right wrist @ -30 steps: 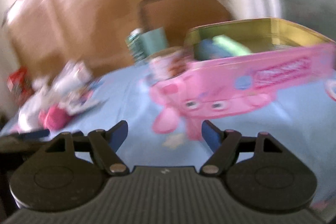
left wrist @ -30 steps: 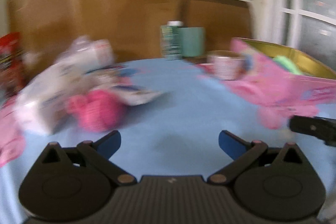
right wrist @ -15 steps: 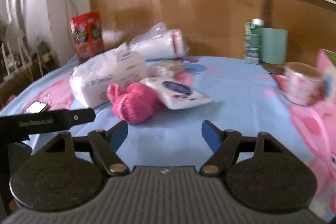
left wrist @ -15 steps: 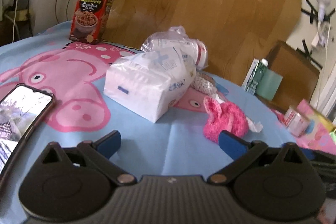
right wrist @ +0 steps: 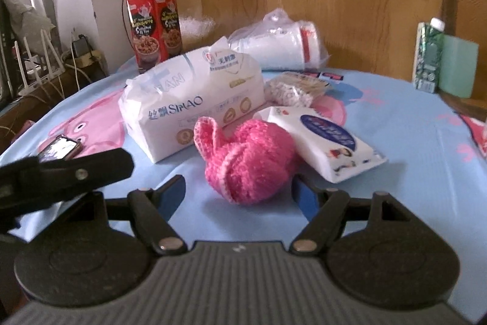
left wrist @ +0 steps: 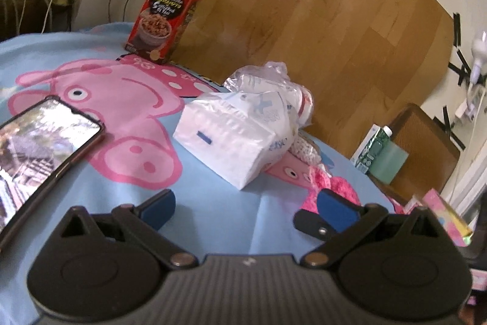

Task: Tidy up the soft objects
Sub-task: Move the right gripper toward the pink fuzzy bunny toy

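Your right gripper (right wrist: pixel 239 191) was spread wide and empty, with the pink crocheted toy (right wrist: pixel 248 157) sitting on the counter (right wrist: pixel 395 124) just ahead of the blue pads (right wrist: pixel 173 191) and roughly centred between them — a good line for the pick, judging by the framing. The toy's near side leaned against the small wipes packet (right wrist: pixel 328 139), and the big tissue pack (right wrist: pixel 191 99) lay just behind it, so to do this well you needed to come in low and straight and close on the round body, not the floppy ears, which would likely slip or stretch. Your left gripper (left wrist: pixel 246 207) was also released and held nothing; its arm showed at the lower left of the right view, near the phone (right wrist: pixel 59 148) — it seemed wise to keep it clear of the approach. Yarn compresses, so a firm squeeze was probably called for
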`<control>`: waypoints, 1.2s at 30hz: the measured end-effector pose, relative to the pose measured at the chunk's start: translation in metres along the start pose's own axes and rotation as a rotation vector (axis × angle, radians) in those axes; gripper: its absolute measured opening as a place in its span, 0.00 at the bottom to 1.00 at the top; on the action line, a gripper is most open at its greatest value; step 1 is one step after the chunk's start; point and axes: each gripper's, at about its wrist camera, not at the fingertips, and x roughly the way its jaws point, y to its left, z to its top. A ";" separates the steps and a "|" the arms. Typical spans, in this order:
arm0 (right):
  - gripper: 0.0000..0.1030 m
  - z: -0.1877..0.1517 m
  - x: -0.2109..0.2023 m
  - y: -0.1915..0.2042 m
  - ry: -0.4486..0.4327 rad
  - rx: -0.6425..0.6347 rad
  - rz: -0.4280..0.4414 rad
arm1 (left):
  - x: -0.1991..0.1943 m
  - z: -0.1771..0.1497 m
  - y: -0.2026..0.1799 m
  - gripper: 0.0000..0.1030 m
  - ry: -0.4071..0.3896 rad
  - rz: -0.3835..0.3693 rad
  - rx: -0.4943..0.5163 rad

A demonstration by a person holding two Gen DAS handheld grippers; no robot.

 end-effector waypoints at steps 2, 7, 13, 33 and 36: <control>0.58 0.001 0.004 0.002 0.004 -0.005 -0.004 | 0.000 0.000 0.000 1.00 0.003 -0.001 -0.001; 0.44 -0.002 -0.003 0.001 -0.004 -0.027 -0.008 | 0.002 -0.001 -0.005 1.00 0.017 0.003 0.033; 0.44 -0.023 -0.042 -0.005 -0.025 -0.076 -0.054 | 0.007 -0.003 -0.015 1.00 0.051 0.005 0.094; 0.59 -0.092 -0.134 -0.051 -0.079 -0.004 -0.229 | 0.007 -0.018 -0.080 1.00 0.242 -0.201 0.241; 0.59 -0.094 -0.135 -0.054 -0.098 -0.010 -0.217 | 0.006 -0.032 -0.113 0.98 0.291 -0.285 0.323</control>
